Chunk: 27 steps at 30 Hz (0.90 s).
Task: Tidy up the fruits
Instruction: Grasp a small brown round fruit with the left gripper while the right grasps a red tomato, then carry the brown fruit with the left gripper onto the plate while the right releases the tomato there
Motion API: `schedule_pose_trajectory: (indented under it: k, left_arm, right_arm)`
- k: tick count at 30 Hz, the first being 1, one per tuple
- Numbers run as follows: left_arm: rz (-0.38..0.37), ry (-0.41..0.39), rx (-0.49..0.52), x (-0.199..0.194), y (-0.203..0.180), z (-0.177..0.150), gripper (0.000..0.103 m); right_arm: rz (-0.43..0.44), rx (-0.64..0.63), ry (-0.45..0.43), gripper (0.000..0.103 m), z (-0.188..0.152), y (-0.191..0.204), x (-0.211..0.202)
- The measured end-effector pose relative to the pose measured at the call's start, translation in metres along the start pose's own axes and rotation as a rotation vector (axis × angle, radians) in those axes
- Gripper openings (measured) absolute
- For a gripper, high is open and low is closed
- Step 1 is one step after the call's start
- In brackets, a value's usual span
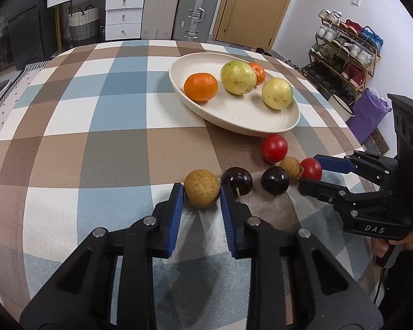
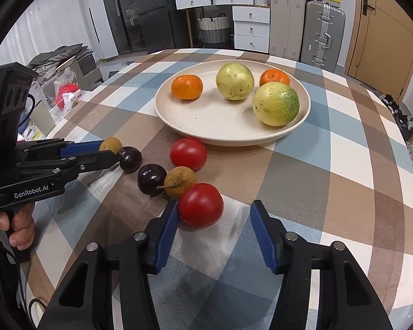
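A cream plate (image 1: 250, 115) (image 2: 214, 121) holds two oranges (image 1: 201, 86) and two yellow-green fruits (image 1: 238, 77). In front of it on the checked tablecloth lie two red tomatoes, two dark cherries and two tan longans. My left gripper (image 1: 201, 192) (image 2: 107, 152) is shut on one longan (image 1: 201, 192) (image 2: 110, 144), with a cherry (image 1: 236, 180) touching its right finger. My right gripper (image 2: 214, 214) (image 1: 311, 172) is open around a tomato (image 2: 201, 205) (image 1: 311, 168); its left pad touches the tomato, its right pad stands apart.
The other tomato (image 2: 188, 154), cherry (image 2: 152, 179) and longan (image 2: 179, 182) lie in a row between the grippers. The table edge is at the right, with a shoe rack (image 1: 344, 55) beyond. Drawers and suitcases stand behind the table.
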<state>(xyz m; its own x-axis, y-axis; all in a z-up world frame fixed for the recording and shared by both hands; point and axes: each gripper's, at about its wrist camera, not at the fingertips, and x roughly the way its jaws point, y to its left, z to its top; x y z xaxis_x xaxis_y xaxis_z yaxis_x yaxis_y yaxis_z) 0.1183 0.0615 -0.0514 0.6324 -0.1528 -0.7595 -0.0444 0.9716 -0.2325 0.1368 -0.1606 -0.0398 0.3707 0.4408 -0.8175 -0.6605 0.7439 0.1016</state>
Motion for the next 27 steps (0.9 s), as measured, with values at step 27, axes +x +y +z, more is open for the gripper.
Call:
schedule_pose_trajectory:
  k: [27]
  left_arm:
    - [0.000,-0.123,0.026,-0.064,-0.025,-0.002,0.024]
  right_arm:
    - [-0.013,0.043,-0.174,0.032,-0.016,0.006,-0.058]
